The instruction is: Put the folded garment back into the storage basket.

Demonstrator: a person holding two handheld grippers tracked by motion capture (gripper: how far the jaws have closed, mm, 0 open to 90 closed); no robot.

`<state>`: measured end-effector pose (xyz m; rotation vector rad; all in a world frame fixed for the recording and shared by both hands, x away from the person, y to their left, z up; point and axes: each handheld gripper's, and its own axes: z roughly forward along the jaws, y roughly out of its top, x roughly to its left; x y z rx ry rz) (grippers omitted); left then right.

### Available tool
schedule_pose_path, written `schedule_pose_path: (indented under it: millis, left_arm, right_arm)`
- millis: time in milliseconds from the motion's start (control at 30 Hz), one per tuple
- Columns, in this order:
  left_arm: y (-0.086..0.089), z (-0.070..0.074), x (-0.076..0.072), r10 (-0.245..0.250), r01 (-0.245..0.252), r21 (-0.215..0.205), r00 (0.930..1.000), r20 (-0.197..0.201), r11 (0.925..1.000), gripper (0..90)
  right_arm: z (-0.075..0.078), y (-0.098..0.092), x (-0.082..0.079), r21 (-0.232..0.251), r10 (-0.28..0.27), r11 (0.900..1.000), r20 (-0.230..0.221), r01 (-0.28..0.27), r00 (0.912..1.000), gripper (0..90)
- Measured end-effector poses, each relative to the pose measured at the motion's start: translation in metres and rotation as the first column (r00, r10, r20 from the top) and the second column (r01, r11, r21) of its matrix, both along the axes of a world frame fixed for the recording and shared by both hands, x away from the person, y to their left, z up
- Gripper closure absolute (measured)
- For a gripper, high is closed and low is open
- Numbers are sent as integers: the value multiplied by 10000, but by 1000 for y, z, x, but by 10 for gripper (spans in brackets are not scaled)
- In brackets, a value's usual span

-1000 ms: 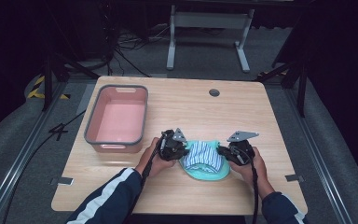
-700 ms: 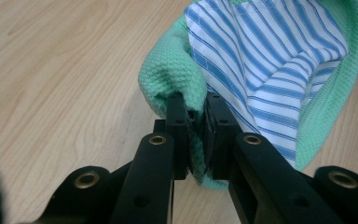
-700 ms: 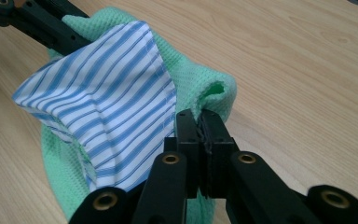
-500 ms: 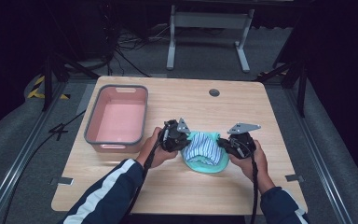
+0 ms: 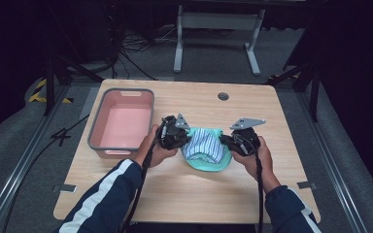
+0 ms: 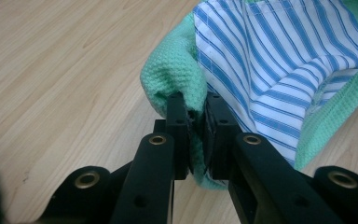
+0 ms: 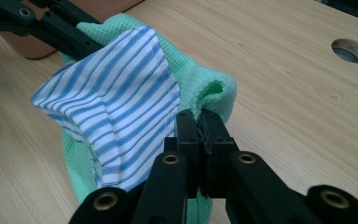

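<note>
Pinching opposite edges of a small bundle of cloth, the left gripper and the right gripper hold it between them just above the wooden counter, near the person's side and to the right of the pink bin.

The bundle is a mint-green waffle-weave cloth with a blue-and-white striped cloth lying in its fold. In the left gripper view the jaws are closed on a bunched edge of the green cloth, with the striped cloth touching the inner jaw. In the right gripper view the jaws are likewise clamped on a gathered corner of the green cloth, beside the striped cloth.

Both pieces look light, soft and limp: the green one sags between the two grips like a sling, and the striped one seems to rest inside it rather than being held firmly itself. That loose inner piece could slide out if the bundle tips or the grips drift apart too far. The thick waffle weave gives the pads good purchase. The safest hold is probably on the green edge at both ends, as now, keeping the two grips level.
</note>
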<state>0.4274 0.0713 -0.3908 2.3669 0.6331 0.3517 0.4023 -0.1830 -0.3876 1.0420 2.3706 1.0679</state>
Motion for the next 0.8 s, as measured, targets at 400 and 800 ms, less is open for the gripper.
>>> schedule_pose_path:
  millis: [400,800]
  left_arm:
    - [16,16,3,290,-291,31,9994,177,9996,822]
    - [37,33,6,673,-673,-30,9966,475,9977,822]
  right_arm:
    - [14,18,8,-38,214,9998,204,-214,9996,877]
    - [29,40,19,-79,546,9985,457,-542,9975,877]
